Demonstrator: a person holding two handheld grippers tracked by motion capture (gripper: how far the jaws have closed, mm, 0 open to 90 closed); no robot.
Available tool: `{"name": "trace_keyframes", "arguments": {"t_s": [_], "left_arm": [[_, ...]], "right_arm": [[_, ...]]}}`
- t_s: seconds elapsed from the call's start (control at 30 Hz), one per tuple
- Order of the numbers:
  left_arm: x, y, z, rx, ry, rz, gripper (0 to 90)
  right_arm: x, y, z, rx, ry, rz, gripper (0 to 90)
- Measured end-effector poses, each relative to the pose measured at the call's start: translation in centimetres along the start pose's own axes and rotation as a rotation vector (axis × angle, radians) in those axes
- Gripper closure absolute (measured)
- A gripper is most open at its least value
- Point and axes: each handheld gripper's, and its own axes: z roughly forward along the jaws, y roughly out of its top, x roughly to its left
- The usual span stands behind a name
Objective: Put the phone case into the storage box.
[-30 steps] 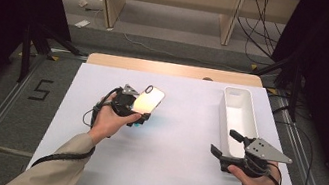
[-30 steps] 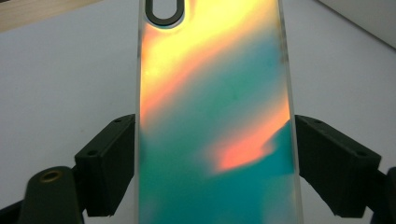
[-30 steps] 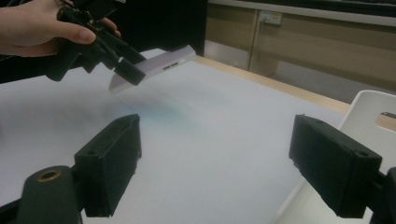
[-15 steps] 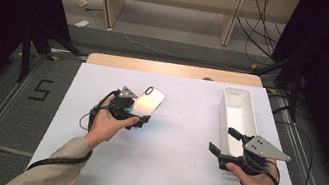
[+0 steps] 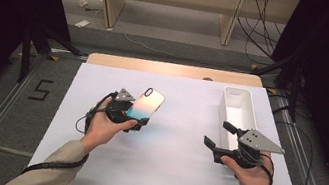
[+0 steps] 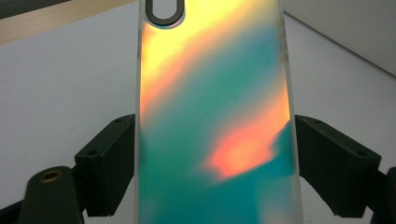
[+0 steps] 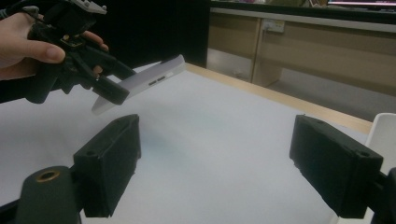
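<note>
Left gripper [image 5: 140, 119] fingers clamp phone case [image 5: 145, 104]; right gripper [image 5: 218, 135] fingers wide, empty.

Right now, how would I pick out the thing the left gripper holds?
On the white table, look left of the long white plastic tray. The left gripper clamps a flat iridescent phone case, raised and tilted, its orange-teal sheen unlike anything else there.

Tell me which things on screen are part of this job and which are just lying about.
Part of the job:
- phone case, iridescent, clamped across its width in the left gripper, held above the table
- right gripper, open, nothing between its jaws
- white tray beside the right gripper, probably

Lying about:
- scraps of paper on the floor
- cables behind the table
</note>
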Motion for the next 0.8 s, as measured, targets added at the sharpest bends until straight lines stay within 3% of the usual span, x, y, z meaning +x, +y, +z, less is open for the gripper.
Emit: {"name": "trace_keyframes", "arguments": {"t_s": [0.8], "left_arm": [[-2.0, -0.6, -0.6, -0.017, -0.042, 0.04, 16.7]], "right_arm": [[0.6, 1.3, 3.3, 0.017, -0.02, 0.011, 17.5]]}}
